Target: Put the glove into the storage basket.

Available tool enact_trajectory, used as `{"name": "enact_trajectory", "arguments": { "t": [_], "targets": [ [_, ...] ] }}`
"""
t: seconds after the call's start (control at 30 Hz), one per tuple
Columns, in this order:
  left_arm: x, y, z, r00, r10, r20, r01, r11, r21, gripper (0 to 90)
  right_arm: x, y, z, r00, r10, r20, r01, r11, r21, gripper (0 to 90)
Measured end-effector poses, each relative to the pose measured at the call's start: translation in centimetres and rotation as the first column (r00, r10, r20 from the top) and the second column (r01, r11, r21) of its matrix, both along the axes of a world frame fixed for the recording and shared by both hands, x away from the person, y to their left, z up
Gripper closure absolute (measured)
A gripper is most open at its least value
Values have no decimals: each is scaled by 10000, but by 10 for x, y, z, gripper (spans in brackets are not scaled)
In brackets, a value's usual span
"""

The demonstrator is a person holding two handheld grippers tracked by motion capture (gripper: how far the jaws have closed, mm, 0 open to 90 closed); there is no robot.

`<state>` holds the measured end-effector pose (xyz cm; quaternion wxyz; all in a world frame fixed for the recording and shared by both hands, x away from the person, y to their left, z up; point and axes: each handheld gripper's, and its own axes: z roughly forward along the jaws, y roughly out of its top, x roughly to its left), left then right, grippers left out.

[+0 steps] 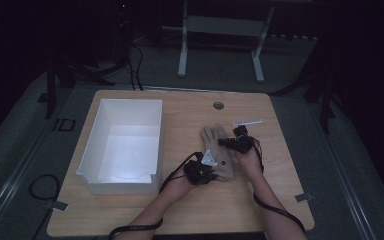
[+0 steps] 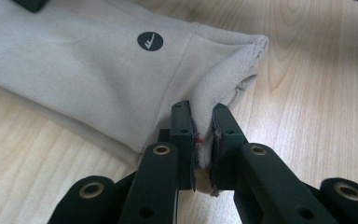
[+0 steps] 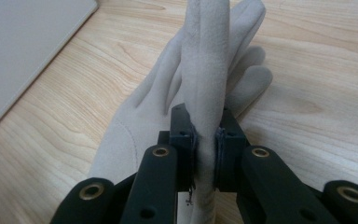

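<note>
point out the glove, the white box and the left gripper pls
glove [image 1: 219, 150]: high view, on its palm.
white box [image 1: 88, 145]: high view, on its left wall.
left gripper [image 2: 202, 140]: left gripper view, between its fingertips, at the pinched cuff edge.

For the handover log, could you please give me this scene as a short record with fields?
surface: wooden table
item handled: beige glove, lying on the table
left gripper: shut on the glove's cuff edge
right gripper: shut on a raised fold of the glove, near its fingers
container: white box, open-topped, left of the glove, apart from it
glove marking: round dark tick logo near the cuff
</note>
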<state>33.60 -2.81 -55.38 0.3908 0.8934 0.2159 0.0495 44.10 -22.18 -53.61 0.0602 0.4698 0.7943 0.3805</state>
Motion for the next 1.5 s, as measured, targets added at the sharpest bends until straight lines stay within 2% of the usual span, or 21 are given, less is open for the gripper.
{"name": "enact_trajectory", "arguments": {
  "t": [0.03, 0.07, 0.13, 0.23, 0.33, 0.43, 0.57, 0.63, 0.73, 0.93, 1.13, 1.23, 1.37, 1.5],
  "targets": [
    [1, 0, -1, 10000, 18, -93, -18, 10000, -25, 825, 1, 0, -1, 10000, -52, -74, 53, 10000, 29, 723],
    [1, 0, -2, 9999, 22, -103, -22, 10000, 20, 825, 2, 1, -1, 9998, -18, -217, 20, 9999, 114, 612],
    [2, 1, -3, 10000, -16, -90, 17, 9999, 115, 825, 3, 4, -3, 9993, -7, -365, 9, 10000, 55, 490],
    [1, 0, -3, 10000, 16, -68, -16, 10000, 81, 825, 4, 9, -9, 9987, -43, -507, 25, 9994, -357, 457],
    [1, 0, -3, 10000, 3, -25, -3, 10000, 80, 825, 6, 10, -14, 9981, 28, -615, -47, 9995, -308, 475],
    [1, 1, -4, 10000, -8, -63, 9, 10000, 99, 825, 7, 8, -18, 9959, 62, -898, -59, 10000, 43, 508],
    [1, 2, -6, 9998, 31, -177, -31, 10000, -22, 825, 5, 9, -19, 9951, 402, -907, -392, 9992, 126, 679],
    [1, 2, -6, 9997, 3, -225, -4, 10000, -60, 825, 2, 11, -17, 9961, 423, -771, -428, 9991, -40, 720],
    [0, 1, -4, 9998, -7, -182, 8, 10000, 33, 825, 1, 14, -13, 9966, 543, -611, -559, 9981, -242, 735],
    [1, 4, 4, 10000, 59, -63, -58, 10000, 53, 825, 1, 10, 1, 9975, 521, -473, -515, 9986, 129, 739],
    [2, 8, 20, 9998, 160, 100, -160, 9999, -32, 825, 1, 7, 20, 9989, 427, -213, -413, 9973, 611, 738],
    [1, 8, 31, 9996, 85, 280, -87, 9999, 78, 825, 0, 7, 31, 9988, 497, -48, -492, 9960, 747, 738],
    [0, 10, 46, 9988, 82, 474, -89, 9998, 150, 825, -2, 7, 46, 9986, 493, 195, -509, 9946, 900, 736],
    [-3, 14, 65, 9981, 100, 606, -103, 9999, 44, 825, -3, 7, 61, 9981, 502, 346, -539, 9919, 1152, 736]
  ]
}}
